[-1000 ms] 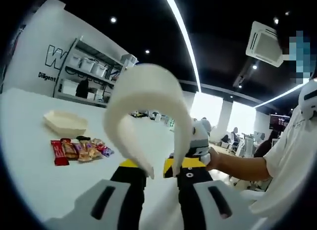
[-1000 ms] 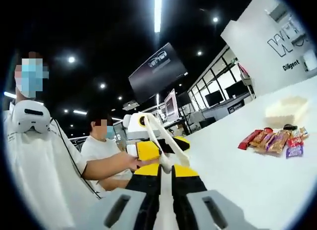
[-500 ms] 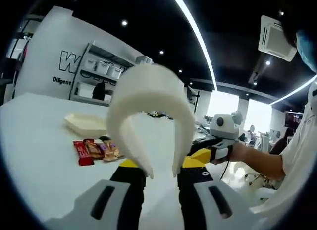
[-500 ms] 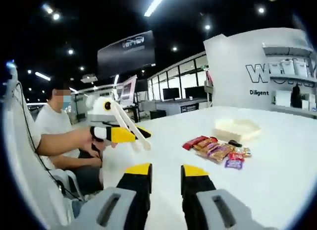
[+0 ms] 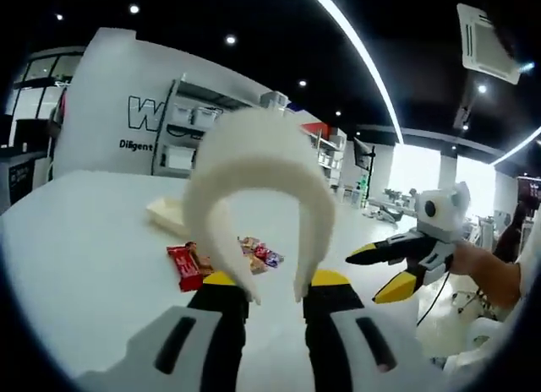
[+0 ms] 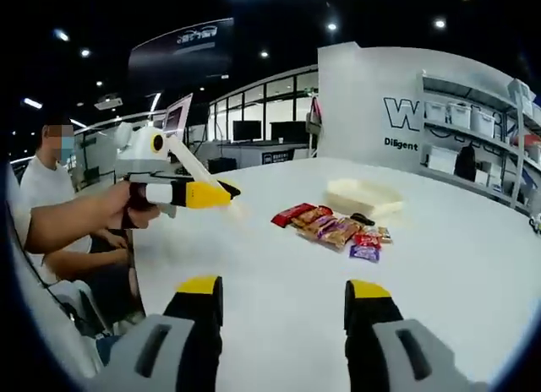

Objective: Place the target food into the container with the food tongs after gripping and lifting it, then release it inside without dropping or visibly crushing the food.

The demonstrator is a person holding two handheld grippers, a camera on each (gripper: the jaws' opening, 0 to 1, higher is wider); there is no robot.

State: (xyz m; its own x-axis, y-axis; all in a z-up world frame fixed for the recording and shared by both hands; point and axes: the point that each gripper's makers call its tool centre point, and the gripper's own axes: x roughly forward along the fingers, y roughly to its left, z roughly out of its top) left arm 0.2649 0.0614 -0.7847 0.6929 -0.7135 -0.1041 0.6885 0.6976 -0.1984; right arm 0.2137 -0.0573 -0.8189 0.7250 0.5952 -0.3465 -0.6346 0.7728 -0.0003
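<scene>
Tongs of white plastic, bent into a smooth arch with two tapering arms, stand up from the left gripper, whose yellow-tipped black fingers are closed onto the arm ends, one arm against each finger. In the right gripper view that gripper is seen from the side, held up level above the worktop by a hand on a bare forearm, with the tongs slanting up and back from its tip. The right gripper is held low over the white, smooth worktop with its fingers spread wide apart and nothing between them; in the left gripper view it comes in from the right with both yellow tips parted.

Snack bars in glossy wrappers lie side by side in a short row on the worktop, a red one at one end and a purple one at the other; the exact count is hard to tell. Just behind them sits one shallow, pale container with angled corners, apart from both grippers. A seated person in a white shirt is at the left edge.
</scene>
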